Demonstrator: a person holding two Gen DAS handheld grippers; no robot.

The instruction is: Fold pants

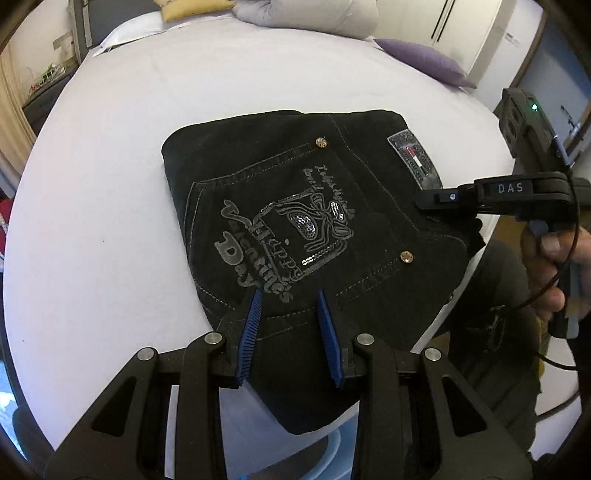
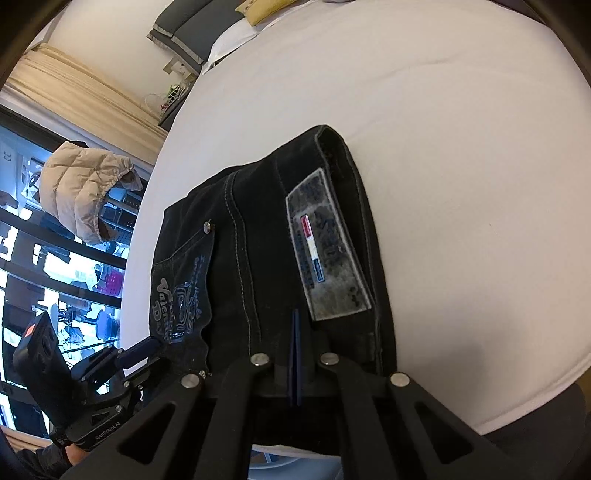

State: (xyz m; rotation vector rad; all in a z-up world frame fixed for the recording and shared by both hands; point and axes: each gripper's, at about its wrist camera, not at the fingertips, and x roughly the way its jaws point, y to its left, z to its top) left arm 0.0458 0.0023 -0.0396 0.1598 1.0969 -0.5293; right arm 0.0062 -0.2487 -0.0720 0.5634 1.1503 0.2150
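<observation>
Black jeans [image 1: 295, 206] lie folded into a compact stack on the white bed [image 1: 110, 221], back pocket with a sequin print facing up. They also show in the right wrist view [image 2: 258, 258], with the grey waistband label [image 2: 325, 251] up. My left gripper [image 1: 290, 295] is open, its blue pads [image 1: 251, 332] spread just above the near edge of the stack, holding nothing. My right gripper [image 2: 295, 314] is shut, pads pressed together over the waistband end. Whether cloth is between them I cannot tell. It also shows in the left wrist view [image 1: 421, 201].
A purple pillow [image 1: 424, 59], a yellow pillow [image 1: 188, 11] and a grey duvet [image 1: 295, 14] lie at the far end of the bed. A beige puffer jacket [image 2: 85, 192] hangs beside shelves left of the bed. The bed's near edge [image 2: 517, 413] is just below the stack.
</observation>
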